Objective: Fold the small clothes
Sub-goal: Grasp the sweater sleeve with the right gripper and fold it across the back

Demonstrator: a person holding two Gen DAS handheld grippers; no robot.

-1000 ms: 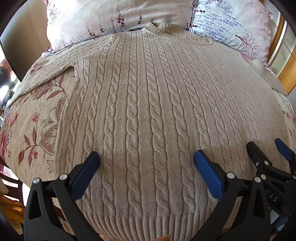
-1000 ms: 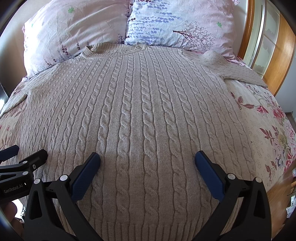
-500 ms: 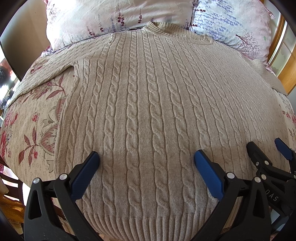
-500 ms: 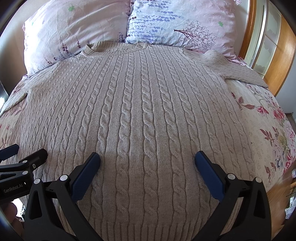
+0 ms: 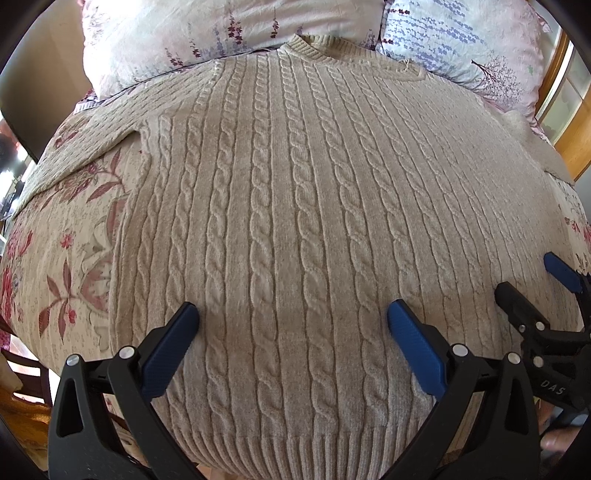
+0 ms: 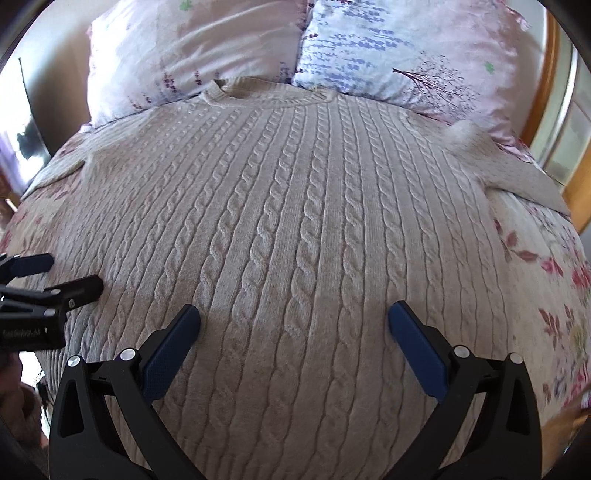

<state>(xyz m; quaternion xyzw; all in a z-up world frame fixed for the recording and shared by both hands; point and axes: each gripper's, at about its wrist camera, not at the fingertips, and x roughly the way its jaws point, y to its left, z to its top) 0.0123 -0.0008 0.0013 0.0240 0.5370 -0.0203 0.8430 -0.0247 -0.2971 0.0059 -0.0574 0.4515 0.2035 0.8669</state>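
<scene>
A beige cable-knit sweater [image 5: 295,206] lies flat and face up on the bed, collar toward the pillows; it also fills the right wrist view [image 6: 303,229]. Its left sleeve [image 5: 74,155] runs off to the left, its right sleeve [image 6: 517,173] to the right. My left gripper [image 5: 293,317] is open and empty, hovering over the sweater's lower body near the ribbed hem [image 5: 303,450]. My right gripper [image 6: 294,317] is open and empty over the same lower area, further right. Each gripper shows at the edge of the other's view.
Two floral pillows [image 5: 229,33] [image 6: 406,55] lie at the head of the bed. A floral bedspread [image 5: 62,243] shows on both sides of the sweater. A wooden frame [image 6: 576,155] stands at the right. The bed's near edge is just below the hem.
The right wrist view has pulled back and tilted, so the pillows and collar show lower in the frame. The left gripper has barely moved. Both stay open.
</scene>
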